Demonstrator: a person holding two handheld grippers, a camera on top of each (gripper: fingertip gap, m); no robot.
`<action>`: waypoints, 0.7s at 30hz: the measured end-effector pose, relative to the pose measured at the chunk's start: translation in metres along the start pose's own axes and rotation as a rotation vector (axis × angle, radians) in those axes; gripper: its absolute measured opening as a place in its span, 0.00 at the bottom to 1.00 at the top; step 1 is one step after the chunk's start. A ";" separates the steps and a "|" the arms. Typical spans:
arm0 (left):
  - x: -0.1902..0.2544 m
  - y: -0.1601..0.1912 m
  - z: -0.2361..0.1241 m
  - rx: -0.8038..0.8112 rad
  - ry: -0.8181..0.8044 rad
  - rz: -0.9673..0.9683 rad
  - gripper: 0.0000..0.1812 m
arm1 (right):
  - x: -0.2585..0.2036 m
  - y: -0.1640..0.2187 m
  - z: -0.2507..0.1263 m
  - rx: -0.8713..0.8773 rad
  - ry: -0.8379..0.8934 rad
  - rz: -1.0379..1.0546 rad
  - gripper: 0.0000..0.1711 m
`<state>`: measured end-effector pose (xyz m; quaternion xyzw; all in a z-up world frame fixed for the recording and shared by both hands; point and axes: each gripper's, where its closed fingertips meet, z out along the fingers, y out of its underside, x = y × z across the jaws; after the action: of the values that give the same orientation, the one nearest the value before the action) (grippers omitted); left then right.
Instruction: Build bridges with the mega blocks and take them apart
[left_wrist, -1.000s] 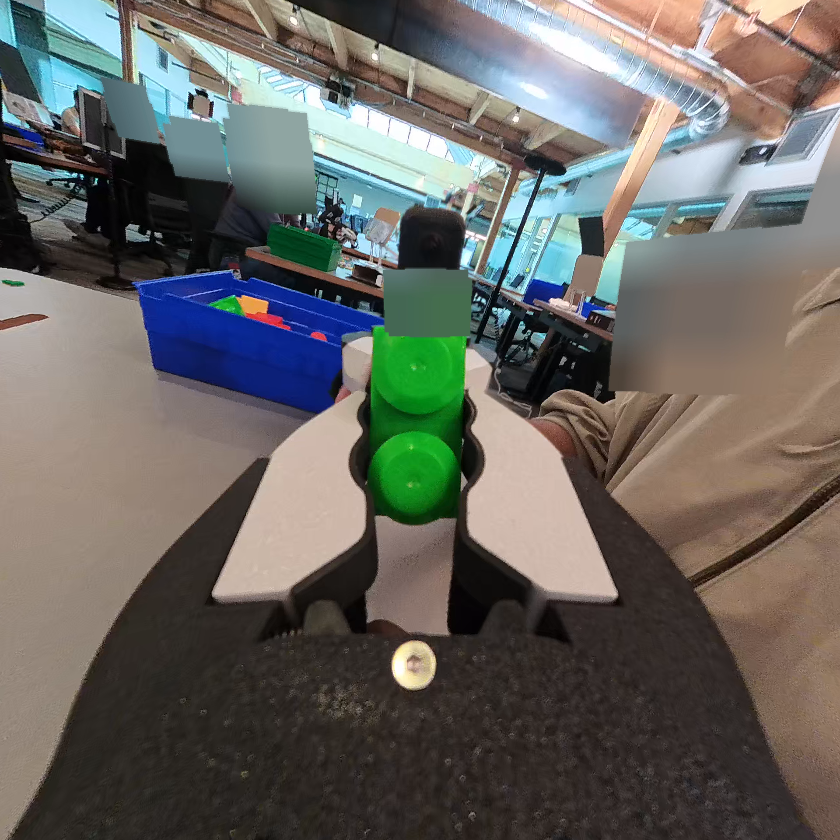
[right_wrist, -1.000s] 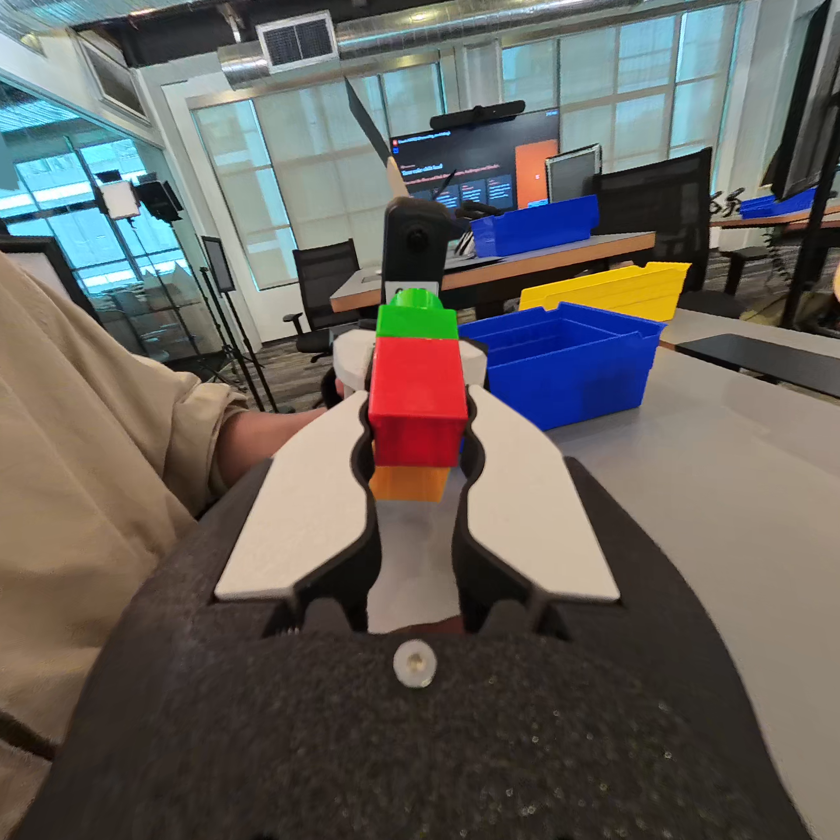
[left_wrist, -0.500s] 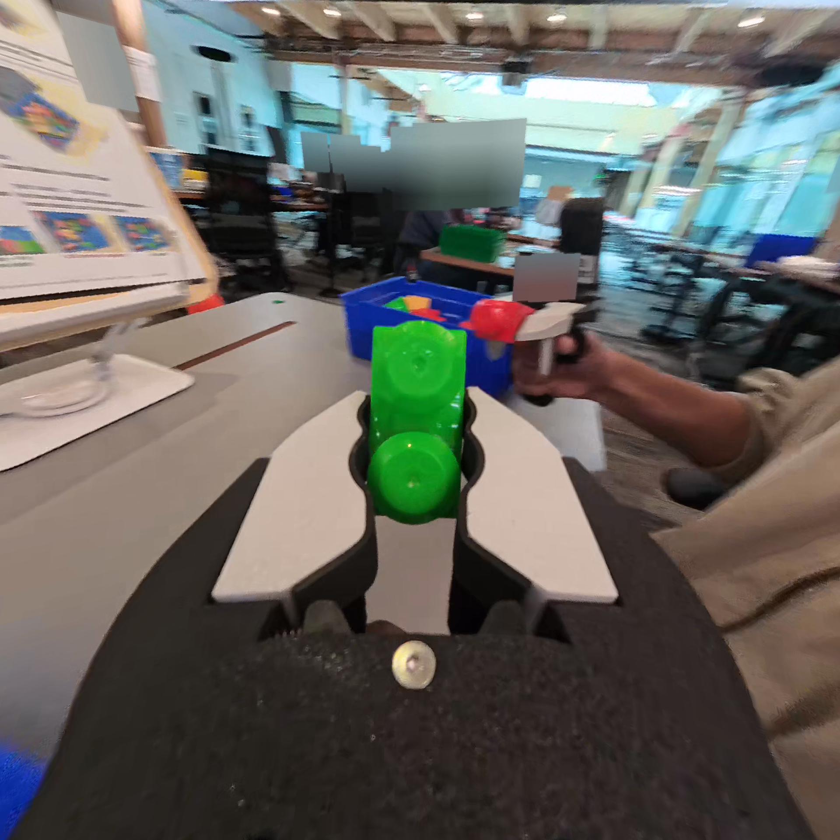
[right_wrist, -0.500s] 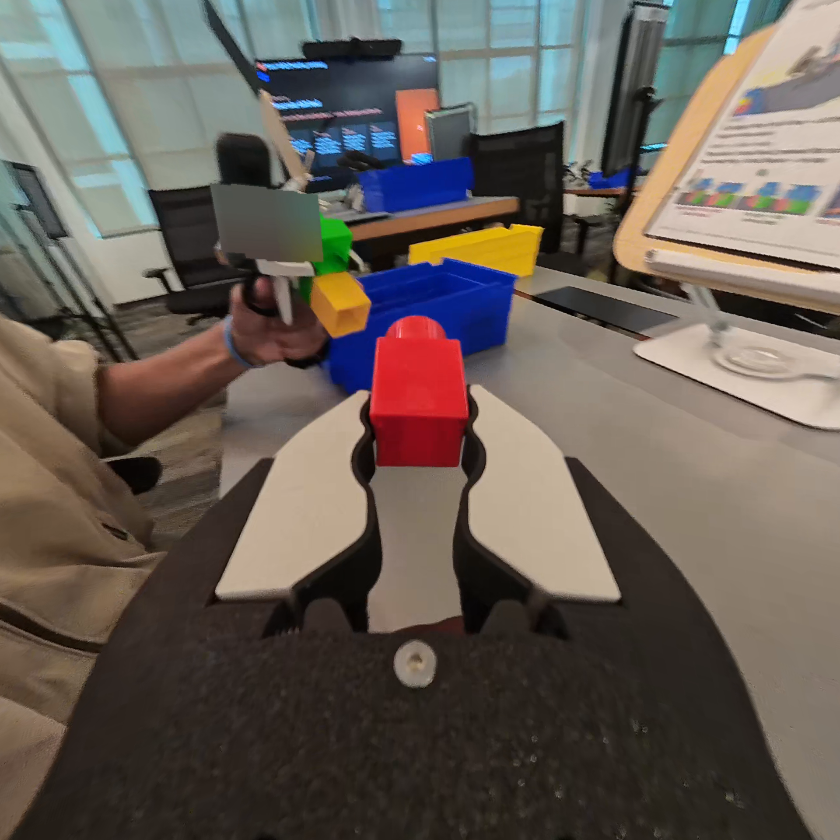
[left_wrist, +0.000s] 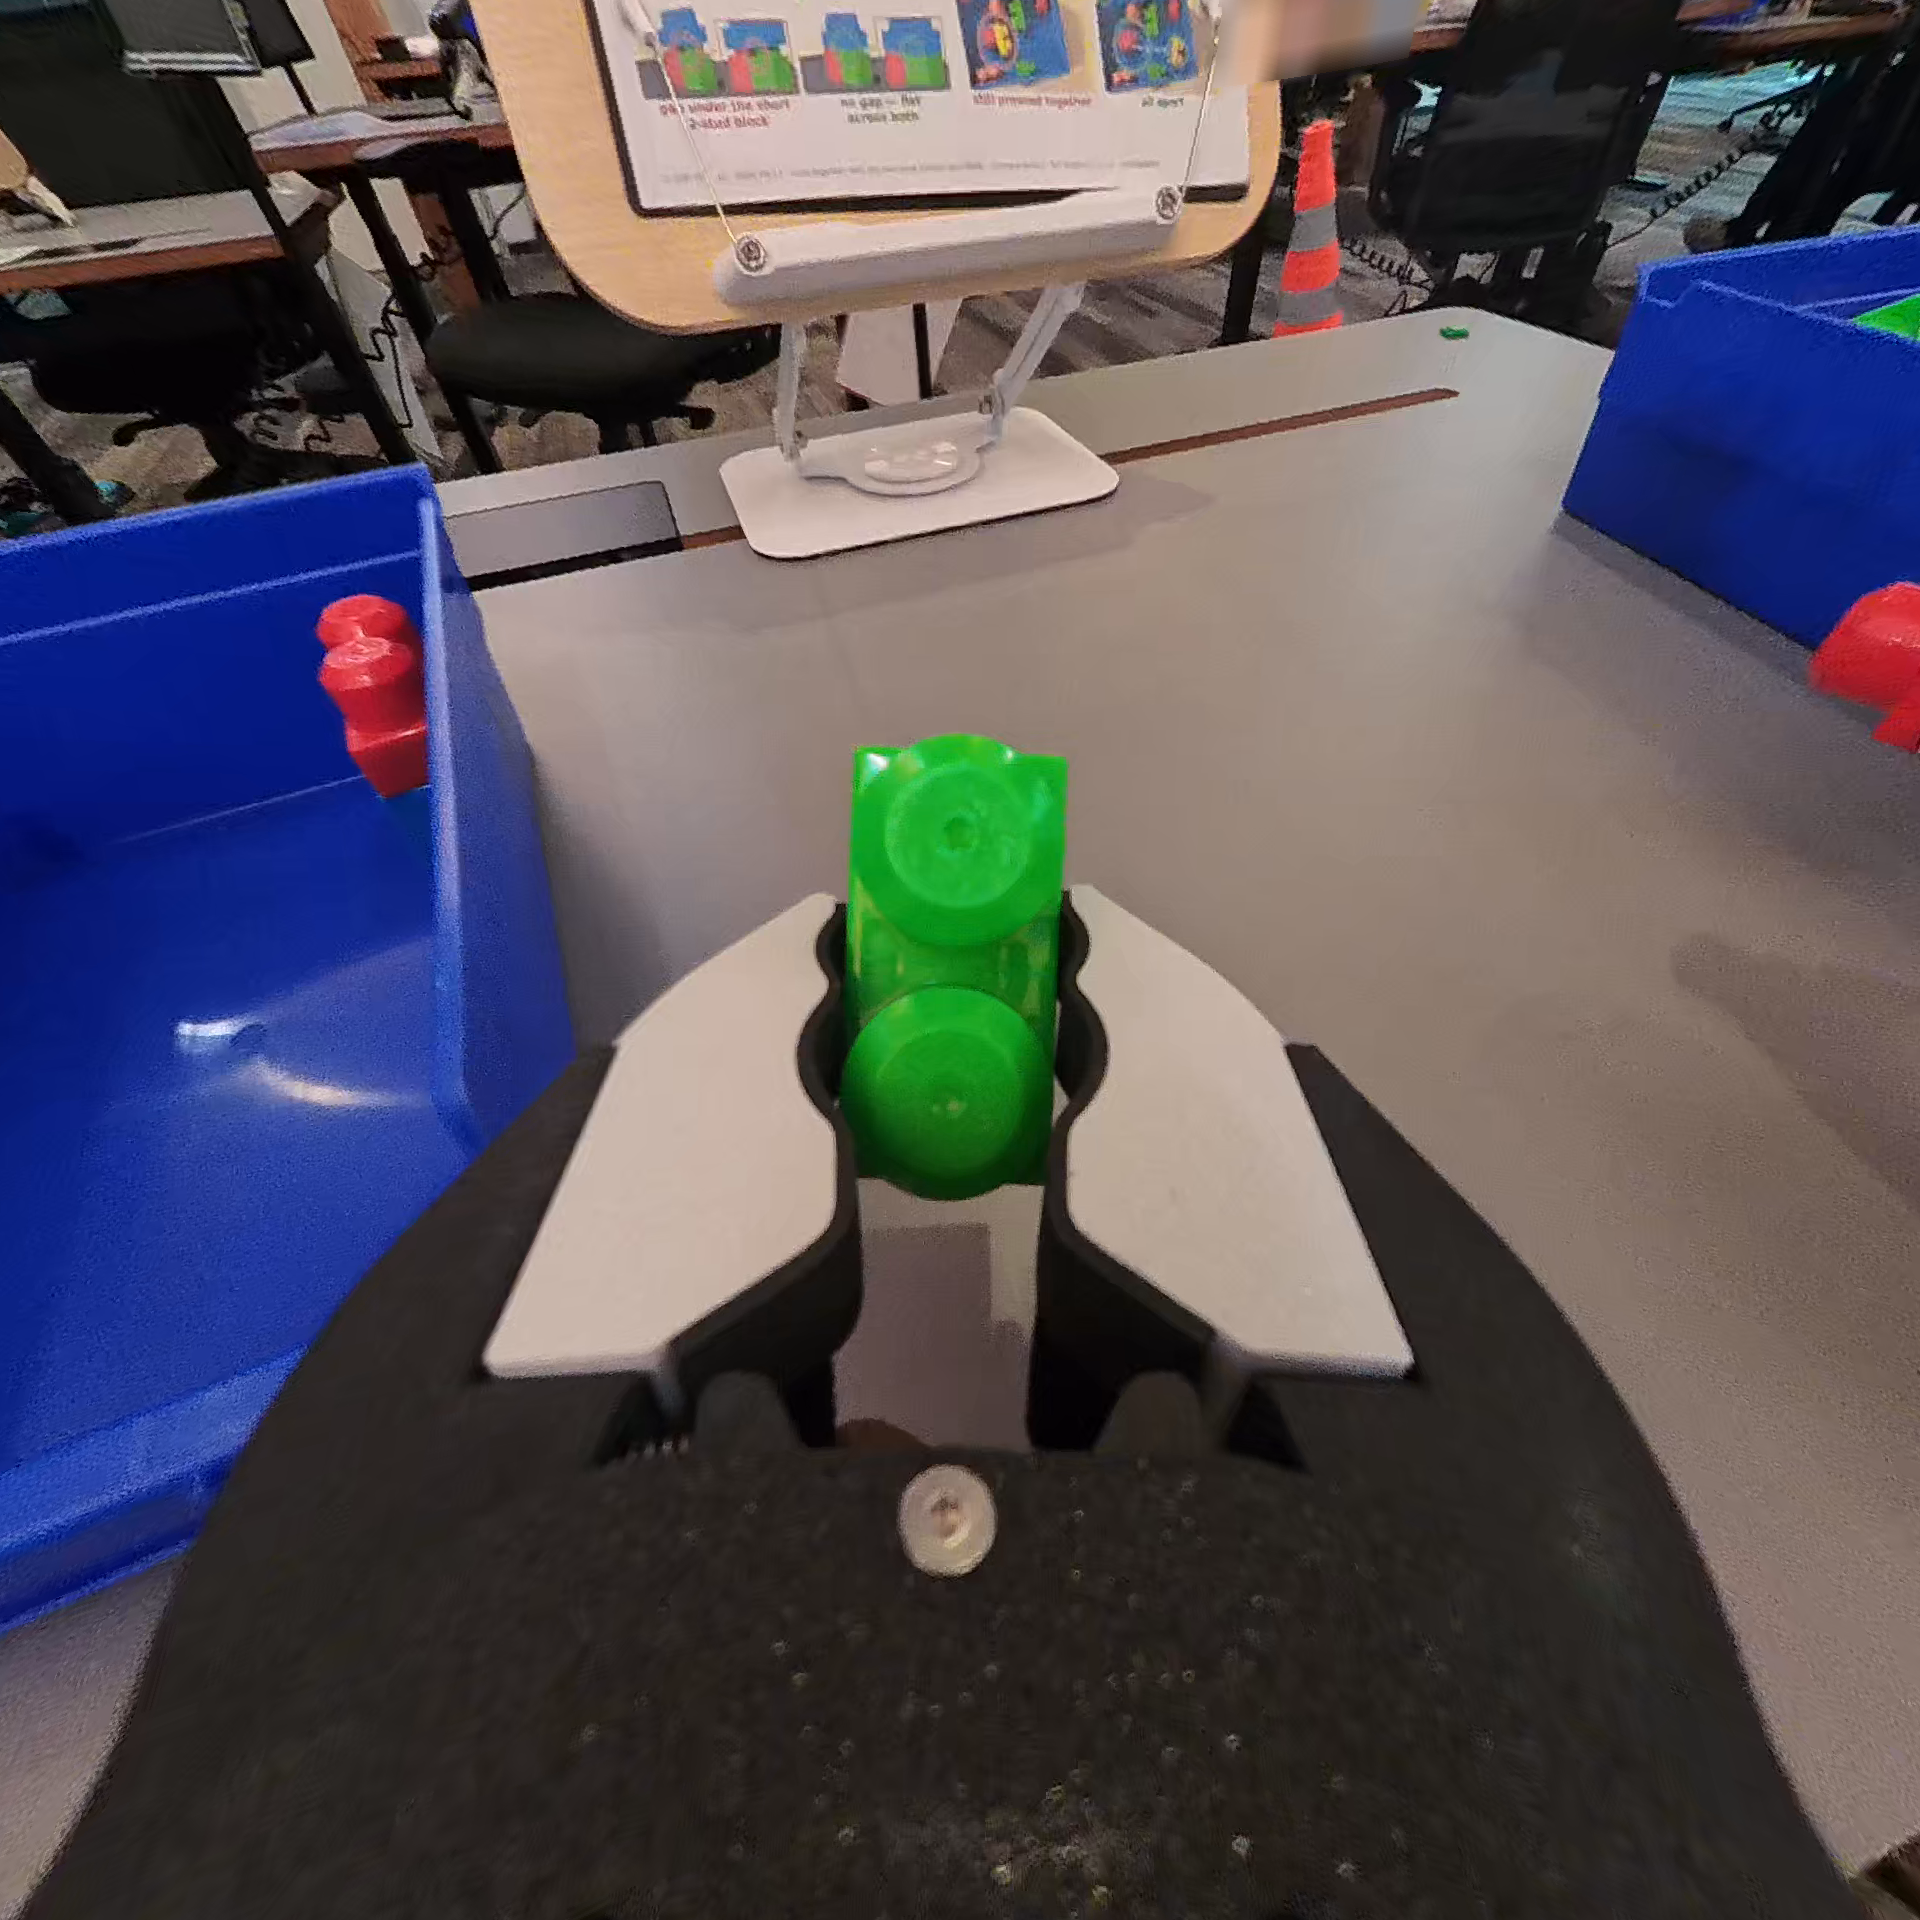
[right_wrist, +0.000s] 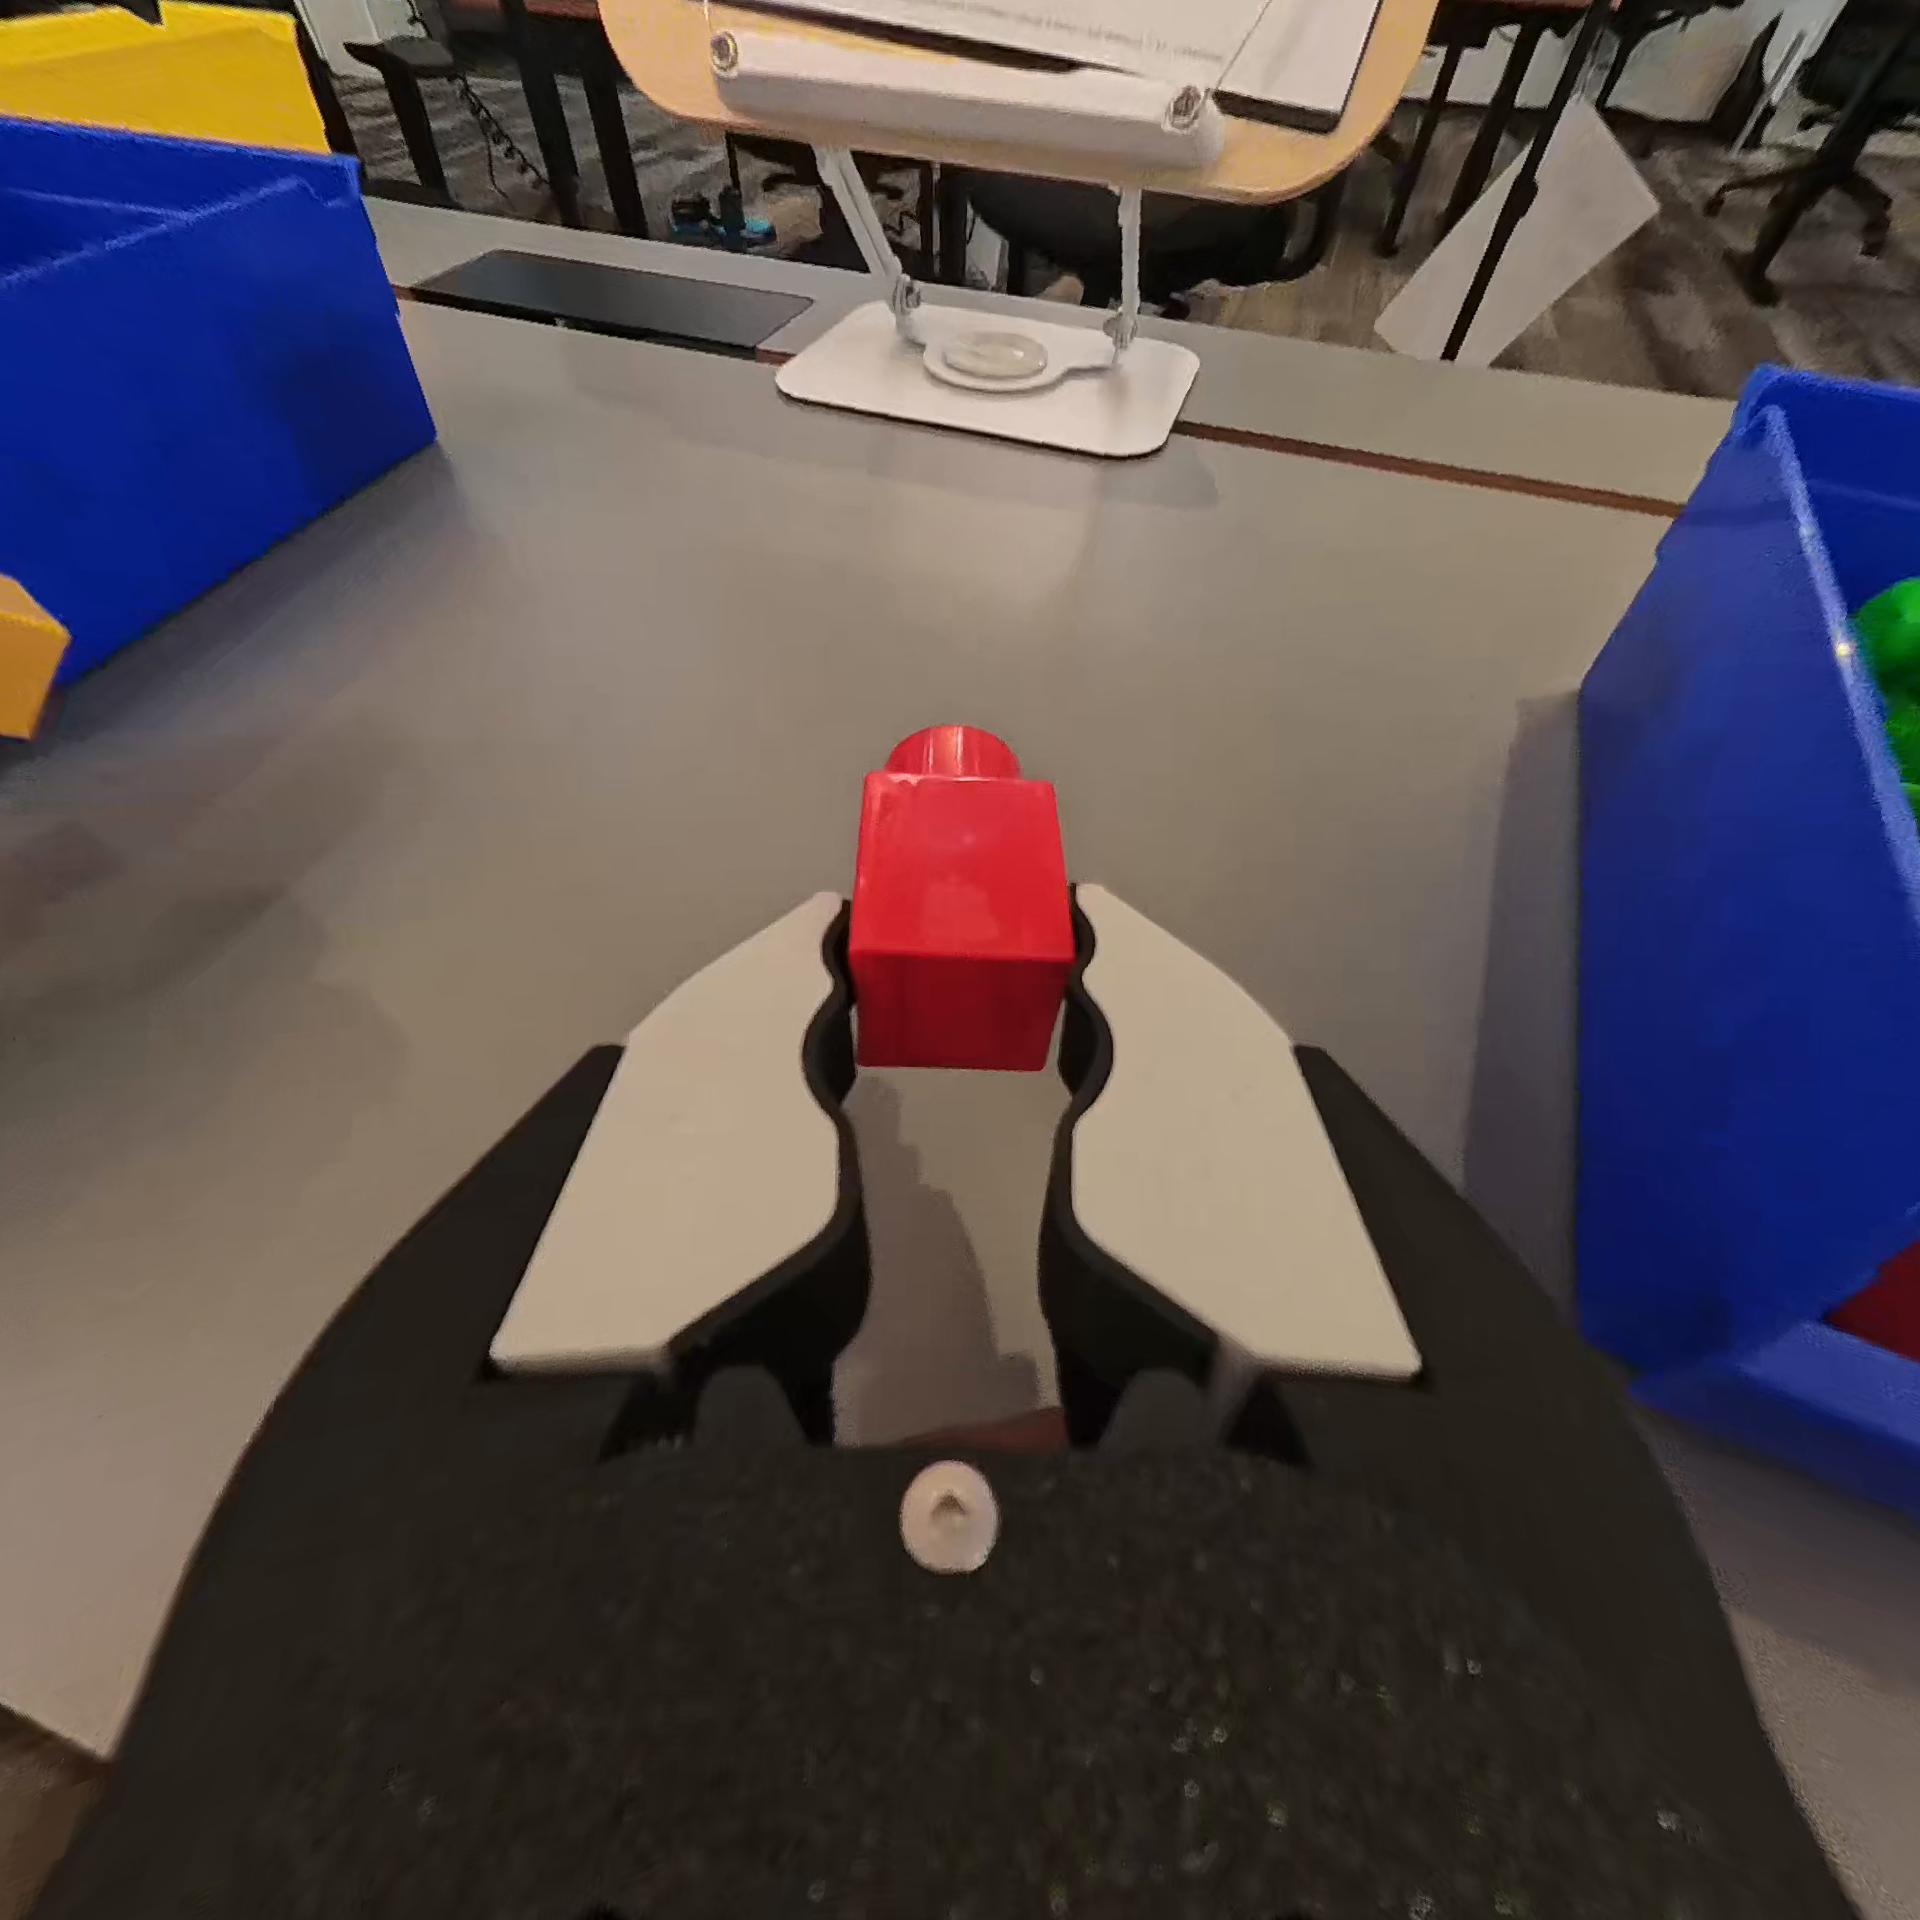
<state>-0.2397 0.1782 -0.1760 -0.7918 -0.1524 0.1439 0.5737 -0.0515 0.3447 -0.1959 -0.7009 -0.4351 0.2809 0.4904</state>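
Grey table with blue bins, white stand.

Even, bright indoor light from overhead, soft shadows on the grey table, white glare streaks inside the left blue bin, mild motion blur, wide-angle bending at edges, far background soft

Open office or lab workspace: grey worktable, rows of desks and office chairs far behind, an orange cone on carpeted floor, blue bins left and right.
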 end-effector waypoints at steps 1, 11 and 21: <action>0.002 0.001 0.000 -0.004 0.011 0.000 0.20 | 0.002 0.001 0.000 -0.001 0.012 -0.013 0.21; 0.012 -0.003 -0.001 0.006 0.064 0.025 0.20 | 0.094 -0.065 -0.032 0.088 0.192 -0.052 0.21; 0.026 0.001 -0.002 -0.009 0.123 0.023 0.20 | 0.319 -0.001 0.010 -0.339 0.430 0.100 0.22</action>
<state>-0.2155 0.1871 -0.1778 -0.8034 -0.1085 0.1008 0.5767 0.0876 0.6317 -0.1885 -0.8371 -0.3269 0.0727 0.4326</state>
